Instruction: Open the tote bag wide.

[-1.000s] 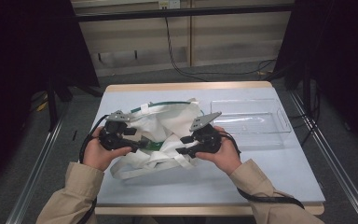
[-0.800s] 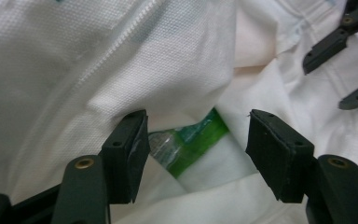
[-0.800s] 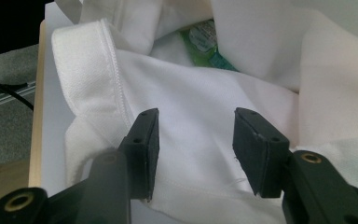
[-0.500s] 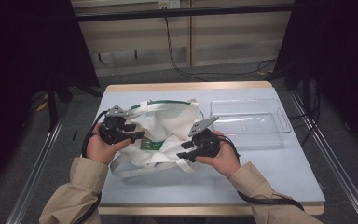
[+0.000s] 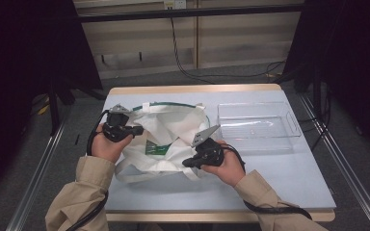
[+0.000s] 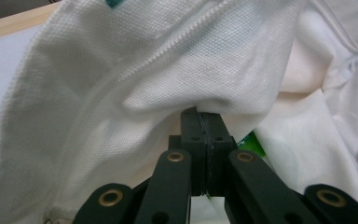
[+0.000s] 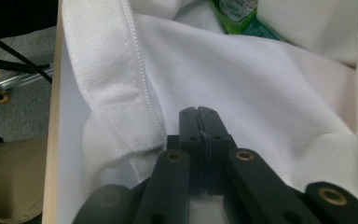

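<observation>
On the pale blue table [image 5: 279, 178] both hand-held grippers, left [image 5: 134, 130] and right [image 5: 189, 162], have just closed, pinching opposite edges of the white bag [image 5: 173, 126] lying between them.

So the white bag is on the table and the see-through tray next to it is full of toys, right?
Not quite. The white bag does lie on the table, and the see-through tray sits beside it, but the high view shows the tray empty, with no toys in it.

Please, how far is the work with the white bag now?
Done: both tongs, left and right, have just closed and pinch the white bag at its edges. In hand: holding it open. Left: a green packet lies inside; the clear tray holds nothing.
</observation>
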Demonstrator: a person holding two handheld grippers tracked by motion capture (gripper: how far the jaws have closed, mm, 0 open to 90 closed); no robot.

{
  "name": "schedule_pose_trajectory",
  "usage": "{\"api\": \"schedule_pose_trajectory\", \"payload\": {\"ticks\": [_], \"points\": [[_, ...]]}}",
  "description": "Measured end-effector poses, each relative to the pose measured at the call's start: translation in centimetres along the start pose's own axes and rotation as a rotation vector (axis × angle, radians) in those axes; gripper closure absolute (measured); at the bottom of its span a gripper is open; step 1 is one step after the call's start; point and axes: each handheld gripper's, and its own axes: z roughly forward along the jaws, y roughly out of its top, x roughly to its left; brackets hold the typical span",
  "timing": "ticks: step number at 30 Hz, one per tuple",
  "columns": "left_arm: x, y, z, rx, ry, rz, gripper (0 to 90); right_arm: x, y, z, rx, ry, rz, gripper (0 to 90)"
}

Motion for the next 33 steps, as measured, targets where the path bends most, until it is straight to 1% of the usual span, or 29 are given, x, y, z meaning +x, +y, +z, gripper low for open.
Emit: {"api": "schedule_pose_trajectory", "payload": {"ticks": [1, 2, 3, 4, 5, 6, 7, 8, 9, 12, 13, 14, 16, 18, 19, 20, 21, 22, 23, 24, 25, 27, 30, 33], "points": [[0.1, 0.0, 0.0, -0.005, 0.012, -0.011, 89.9, 0.0, -0.1, 0.1, -0.002, 0.004, -0.004, 90.0], [0.3, 0.0, 0.0, -0.010, 0.008, -0.015, 90.0, 0.1, -0.3, 0.1, 0.002, 0.003, -0.002, 90.0], [0.4, 0.1, 0.0, -0.013, 0.015, -0.026, 90.0, 0.0, -0.4, 0.1, -0.003, 0.009, -0.008, 90.0], [0.5, 0.1, 0.1, -0.015, 0.010, -0.030, 90.0, 0.1, -0.5, 0.2, 0.005, 0.006, -0.006, 90.0], [0.6, 0.1, 0.1, -0.014, 0.013, -0.031, 90.0, 0.1, -0.6, 0.2, 0.007, 0.008, -0.012, 90.0], [0.8, 0.2, 0.0, -0.002, 0.014, -0.028, 90.0, 0.2, -0.7, 0.3, 0.012, 0.008, -0.008, 90.0], [0.9, 0.3, 0.0, -0.001, 0.018, -0.028, 90.0, 0.2, -0.9, 0.3, 0.014, 0.013, -0.009, 90.0], [0.9, 0.3, 0.1, -0.012, 0.018, -0.036, 90.0, 0.2, -1.0, 0.4, 0.018, 0.012, -0.011, 90.0], [1.0, 0.5, 0.1, 0.003, 0.017, -0.032, 90.0, 0.3, -1.1, 0.4, 0.022, 0.008, -0.015, 90.0], [1.2, 0.7, 0.2, 0.002, 0.027, -0.036, 90.0, 0.4, -1.4, 0.5, 0.030, 0.014, -0.016, 90.0], [1.4, 0.8, 0.3, 0.009, 0.027, -0.036, 90.0, 0.3, -1.4, 0.6, 0.025, 0.016, -0.023, 90.0], [1.4, 0.9, 0.4, 0.007, 0.027, -0.041, 90.0, 0.4, -1.5, 0.6, 0.031, 0.015, -0.022, 90.0], [1.7, 1.1, 0.5, 0.020, 0.031, -0.035, 90.0, 0.4, -1.7, 0.6, 0.032, 0.013, -0.022, 90.0], [1.8, 1.3, 0.6, 0.021, 0.032, -0.044, 90.0, 0.5, -1.9, 0.7, 0.030, 0.009, -0.022, 90.0], [2.0, 1.4, 0.8, 0.025, 0.030, -0.041, 90.0, 0.5, -2.0, 0.7, 0.029, 0.015, -0.022, 90.0], [2.1, 1.4, 1.0, 0.014, 0.032, -0.046, 90.0, 0.4, -2.1, 0.7, 0.028, 0.014, -0.021, 90.0], [2.1, 1.5, 1.1, 0.017, 0.033, -0.050, 90.0, 0.4, -2.2, 0.7, 0.027, 0.013, -0.024, 90.0], [2.3, 1.5, 1.2, 0.022, 0.035, -0.051, 90.0, 0.4, -2.3, 0.7, 0.030, 0.012, -0.015, 90.0], [2.3, 1.6, 1.3, 0.017, 0.035, -0.054, 90.0, 0.3, -2.3, 0.7, 0.031, 0.015, -0.026, 90.0], [2.4, 1.6, 1.4, 0.018, 0.039, -0.050, 90.0, 0.4, -2.4, 0.7, 0.034, 0.016, -0.019, 90.0], [2.4, 1.6, 1.6, 0.016, 0.040, -0.052, 90.0, 0.3, -2.4, 0.7, 0.031, 0.016, -0.029, 90.0], [2.7, 1.6, 1.8, 0.013, 0.046, -0.049, 90.0, 0.3, -2.5, 0.7, 0.032, 0.014, -0.023, 90.0], [3.0, 1.7, 2.2, 0.013, 0.046, -0.062, 90.0, 0.4, -2.7, 0.6, 0.033, 0.016, -0.023, 90.0], [3.3, 1.8, 2.6, 0.023, 0.056, -0.064, 90.0, 0.4, -2.9, 0.6, 0.031, 0.018, -0.022, 90.0]]}}
